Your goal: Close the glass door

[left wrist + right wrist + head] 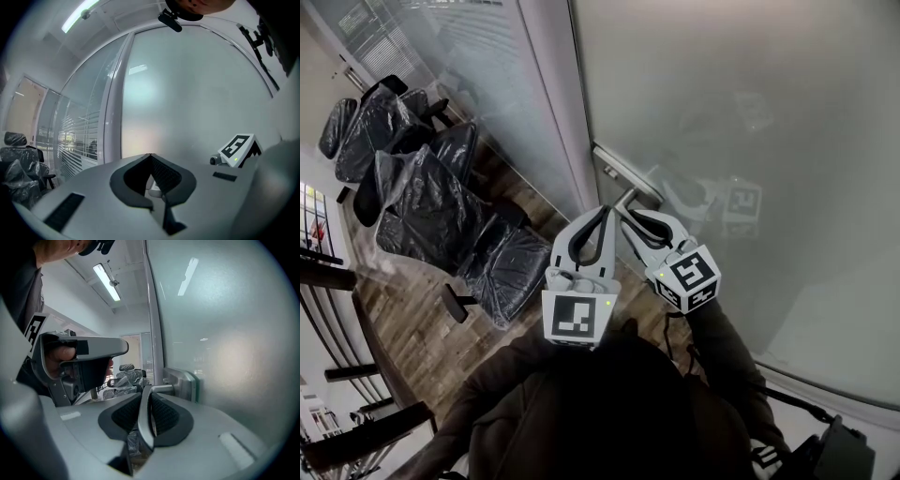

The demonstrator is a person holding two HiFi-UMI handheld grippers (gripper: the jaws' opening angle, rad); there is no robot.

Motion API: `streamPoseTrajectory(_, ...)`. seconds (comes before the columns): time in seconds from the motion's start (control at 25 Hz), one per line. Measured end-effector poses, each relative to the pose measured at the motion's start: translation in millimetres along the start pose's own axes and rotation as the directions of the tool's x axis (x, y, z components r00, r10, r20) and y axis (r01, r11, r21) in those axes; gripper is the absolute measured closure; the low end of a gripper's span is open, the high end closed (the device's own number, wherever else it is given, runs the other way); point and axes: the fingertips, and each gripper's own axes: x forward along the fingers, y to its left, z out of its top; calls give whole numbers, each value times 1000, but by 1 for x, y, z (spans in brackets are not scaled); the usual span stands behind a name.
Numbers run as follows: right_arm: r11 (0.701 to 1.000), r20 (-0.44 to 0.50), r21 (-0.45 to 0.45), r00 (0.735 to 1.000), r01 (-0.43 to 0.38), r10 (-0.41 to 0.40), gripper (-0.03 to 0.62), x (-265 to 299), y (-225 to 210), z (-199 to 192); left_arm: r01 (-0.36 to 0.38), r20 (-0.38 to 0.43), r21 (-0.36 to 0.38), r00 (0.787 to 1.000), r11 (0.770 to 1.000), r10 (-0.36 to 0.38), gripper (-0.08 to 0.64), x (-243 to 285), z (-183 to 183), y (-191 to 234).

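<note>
firmly, right gripper [149,399] jaws clamp the door handle [164,388]; left gripper [150,157] jaws touch, empty.

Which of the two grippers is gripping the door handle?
The right gripper: its jaws clamp the metal door handle, while the left gripper beside it is shut on nothing.

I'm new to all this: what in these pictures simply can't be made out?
- All views: whatever is behind the glass door; its frosting hides it.
- Head view: the office chairs' details; plastic wrap covers them.
- Head view: the wooden floor underfoot; the person's body blocks it.
- Left gripper view: the right gripper beyond its marker cube; the left gripper's body blocks it.
</note>
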Motion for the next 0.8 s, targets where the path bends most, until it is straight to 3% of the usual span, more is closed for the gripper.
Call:
streamPoseTrajectory(0.4,990,-67,-136,997,25,-34,525,-2,2,4,-30,48,-1,998,1000,30,563,-1,15,7)
streamPoseTrajectory(0.56,985,40,-173,999,26,-20,539,-13,6,33,-49,58,-19,997,999,50,563,-4,13,13)
streamPoseTrajectory(0.68,990,112,-137,994,20,-5,568,-24,8,58,-63,62,-34,996,997,65,563,-6,10,18)
streamPoseTrajectory(0.8,993,127,-105,991,49,-36,591,-32,7,63,-75,48,-41,996,996,77,563,-9,5,21)
